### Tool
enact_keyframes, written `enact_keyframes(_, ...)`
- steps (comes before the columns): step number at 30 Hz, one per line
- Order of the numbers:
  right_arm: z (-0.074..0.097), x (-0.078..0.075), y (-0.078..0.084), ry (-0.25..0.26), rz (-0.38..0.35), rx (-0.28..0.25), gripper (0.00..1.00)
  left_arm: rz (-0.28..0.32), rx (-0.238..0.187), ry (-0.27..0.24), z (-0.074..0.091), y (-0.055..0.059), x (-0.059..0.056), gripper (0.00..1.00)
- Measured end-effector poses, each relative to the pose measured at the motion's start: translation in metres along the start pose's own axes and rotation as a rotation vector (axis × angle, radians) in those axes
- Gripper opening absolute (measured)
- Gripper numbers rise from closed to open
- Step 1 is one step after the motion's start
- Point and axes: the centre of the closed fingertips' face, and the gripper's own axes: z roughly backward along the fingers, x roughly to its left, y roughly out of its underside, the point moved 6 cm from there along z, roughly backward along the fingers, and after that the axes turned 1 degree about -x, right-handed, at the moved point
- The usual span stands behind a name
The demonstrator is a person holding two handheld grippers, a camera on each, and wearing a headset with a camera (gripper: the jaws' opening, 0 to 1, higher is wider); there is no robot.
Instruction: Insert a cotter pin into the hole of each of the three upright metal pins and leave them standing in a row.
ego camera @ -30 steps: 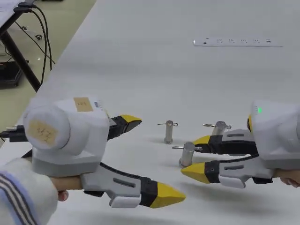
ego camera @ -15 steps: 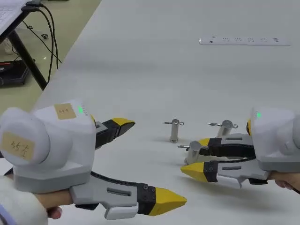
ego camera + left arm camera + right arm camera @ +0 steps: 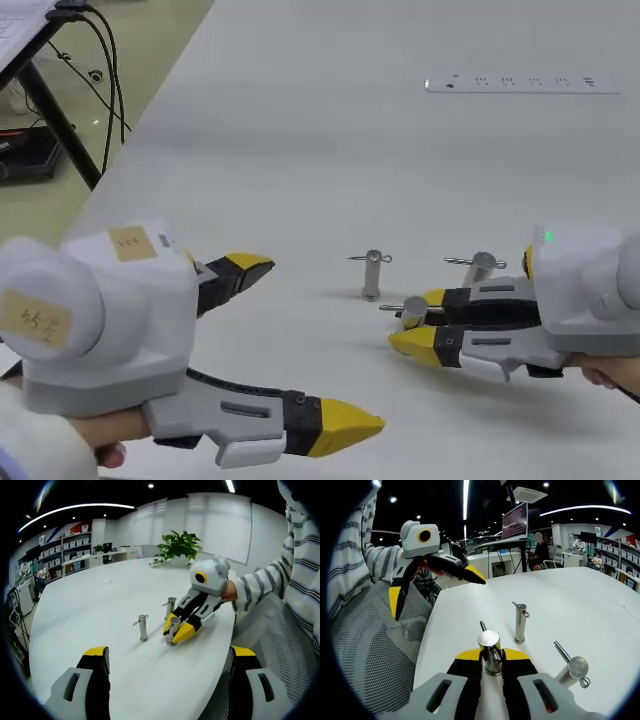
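Three short metal pins stand on the white table (image 3: 300, 150), each with a cotter pin through its top. My right gripper (image 3: 418, 320) is shut on the nearest metal pin (image 3: 412, 312), which sits between the yellow tips in the right gripper view (image 3: 490, 652). The middle pin (image 3: 373, 275) (image 3: 520, 622) stands free to the left. The far pin (image 3: 483, 266) (image 3: 572, 670) stands just behind the right gripper. My left gripper (image 3: 300, 345) hovers open at the near left, well apart from the pins. In the left gripper view its jaws (image 3: 168, 652) frame the pins (image 3: 143, 627) and the right gripper (image 3: 195, 612).
A white power strip (image 3: 520, 85) lies at the far right of the table. The table's left edge (image 3: 130, 130) drops to the floor, with cables and a stand leg beyond. A mesh chair (image 3: 375, 650) sits near the front edge.
The right gripper's jaws, open around the nearest pin a second ago, have shut on it. The left gripper has drifted slightly left and back, still open.
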Motion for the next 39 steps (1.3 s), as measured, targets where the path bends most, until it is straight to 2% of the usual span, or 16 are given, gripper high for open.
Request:
enact_keyframes(1,0.0,0.0,-0.001,0.007,0.03,0.0,0.09,-0.002,0.006,-0.001,0.0,0.001,0.0,0.99)
enact_keyframes(3,0.001,0.001,-0.001,0.007,0.034,0.0,0.08,-0.006,0.019,-0.001,0.0,0.004,0.0,0.99)
enact_keyframes(8,0.0,0.006,-0.002,-0.006,0.078,0.014,0.08,-0.001,0.021,-0.003,0.001,0.004,0.0,0.99)
enact_keyframes(14,0.007,0.014,-0.008,-0.047,0.072,-0.015,0.08,-0.008,0.027,-0.006,0.001,0.003,0.002,0.99)
enact_keyframes(16,0.014,0.017,-0.01,-0.061,0.072,-0.028,0.08,-0.009,0.028,-0.009,0.001,0.003,0.002,0.99)
enact_keyframes(18,0.022,0.02,-0.012,-0.073,0.069,-0.036,0.08,-0.027,0.033,-0.035,0.002,0.004,0.006,0.99)
enact_keyframes(23,0.044,0.022,-0.011,-0.08,0.081,-0.026,0.08,-0.015,0.03,-0.035,0.002,0.005,0.007,0.99)
enact_keyframes(27,0.063,0.018,-0.008,-0.065,0.058,-0.047,0.08,-0.015,0.036,-0.035,0.001,0.006,0.007,0.99)
enact_keyframes(30,0.079,0.011,-0.008,-0.039,0.023,-0.087,0.08,-0.019,0.051,-0.026,0.0,0.008,0.005,0.99)
enact_keyframes(32,0.087,0.007,-0.007,-0.023,0.026,-0.088,0.08,-0.018,0.063,-0.016,-0.002,0.011,0.003,0.99)
enact_keyframes(35,0.101,-0.003,-0.002,0.029,0.068,-0.046,0.08,-0.017,0.069,-0.008,-0.003,0.012,0.002,0.99)
enact_keyframes(39,0.113,-0.014,0.005,0.058,0.064,-0.024,0.08,-0.023,0.077,-0.002,-0.004,0.012,0.002,0.99)
